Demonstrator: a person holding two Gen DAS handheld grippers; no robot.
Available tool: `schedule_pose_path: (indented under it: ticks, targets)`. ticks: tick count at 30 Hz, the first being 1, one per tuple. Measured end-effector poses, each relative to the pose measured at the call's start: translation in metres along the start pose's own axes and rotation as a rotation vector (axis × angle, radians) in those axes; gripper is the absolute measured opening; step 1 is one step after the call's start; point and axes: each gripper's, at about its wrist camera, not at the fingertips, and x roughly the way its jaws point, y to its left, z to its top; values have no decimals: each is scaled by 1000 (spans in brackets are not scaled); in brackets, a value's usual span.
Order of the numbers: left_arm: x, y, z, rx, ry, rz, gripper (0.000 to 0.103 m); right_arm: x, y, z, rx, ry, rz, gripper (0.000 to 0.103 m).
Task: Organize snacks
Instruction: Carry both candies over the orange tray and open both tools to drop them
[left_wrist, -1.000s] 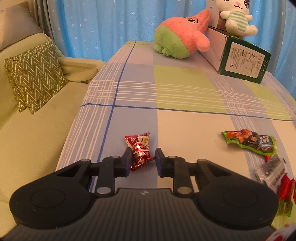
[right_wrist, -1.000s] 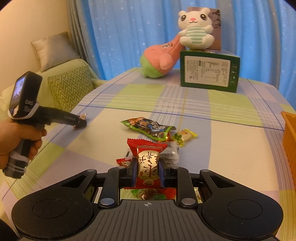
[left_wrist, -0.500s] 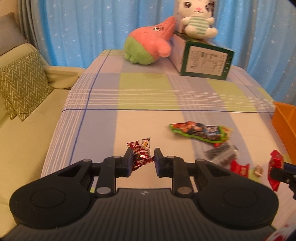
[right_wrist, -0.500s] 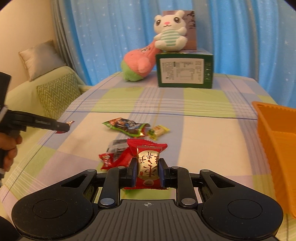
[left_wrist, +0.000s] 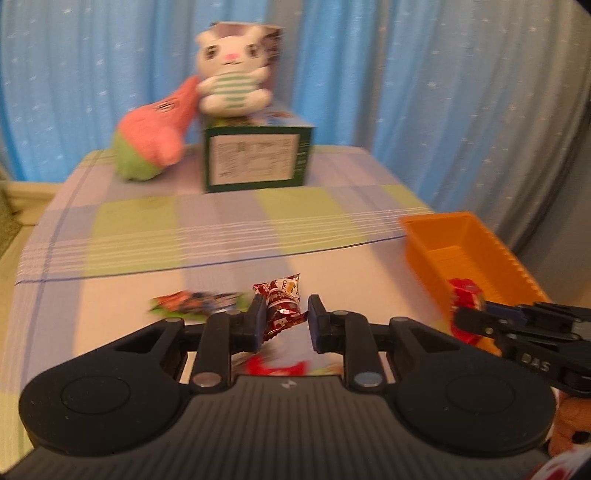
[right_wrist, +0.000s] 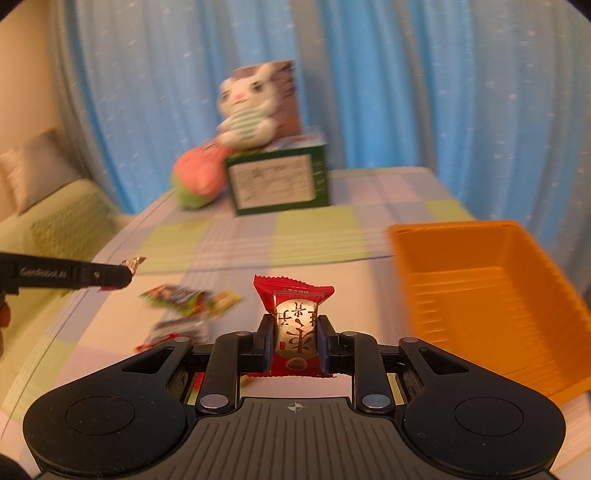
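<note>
A home, most likely a living room. Ahead of the tool, blue curtains (left_wrist: 406, 92) with small white stars across the whole back wall. Far left of the tool, a light green sofa (right_wrist: 48, 221) with a plain cushion (right_wrist: 33, 173). Under the tool, a table (left_wrist: 140, 218) covered with a checked cloth in lilac, green and cream. At the far end, soft toys: a white cat plush (left_wrist: 231, 79) on a green carton (left_wrist: 258, 158), a pink and green plush (left_wrist: 151, 142) beside it. Warm indoor light.
</note>
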Motion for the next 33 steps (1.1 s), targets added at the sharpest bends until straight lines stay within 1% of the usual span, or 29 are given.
schedule_pose_path:
  ticks: [5, 8, 12, 16, 19, 22, 26, 28, 29, 31, 33]
  targets:
    - [18, -64, 19, 25, 6, -162, 21, -18, -51, 20, 16, 6, -68, 24]
    - [33, -98, 23, 48, 16, -228, 21, -27, -89, 28, 47, 19, -98, 24]
    - [54, -135, 22, 70, 41, -290, 21, -34, -132, 27, 87, 56, -124, 24]
    - [75, -165, 15, 99, 67, -323, 21, -37, -161, 19, 114, 77, -145, 24]
    - [88, -180, 11, 113, 89, -328, 21, -36, -174, 13, 131, 89, -153, 24]
    - [99, -188, 8, 116, 103, -338, 21, -34, -182, 8, 143, 98, -160, 24]
    - [112, -198, 5, 121, 126, -379, 22, -27, -189, 7, 155, 105, -167, 24]
    - [119, -202, 4, 138, 136, -367, 27, -26, -192, 6, 161, 109, -168, 24]
    - [120, -203, 3, 146, 135, -356, 32, -25, -193, 6, 163, 111, -167, 24]
    - [119, -202, 0, 147, 125, -349, 34, -25, -194, 5, 163, 114, -163, 24]
    - [116, -199, -2, 144, 121, -326, 34, -25, -194, 4, 164, 116, -160, 24]
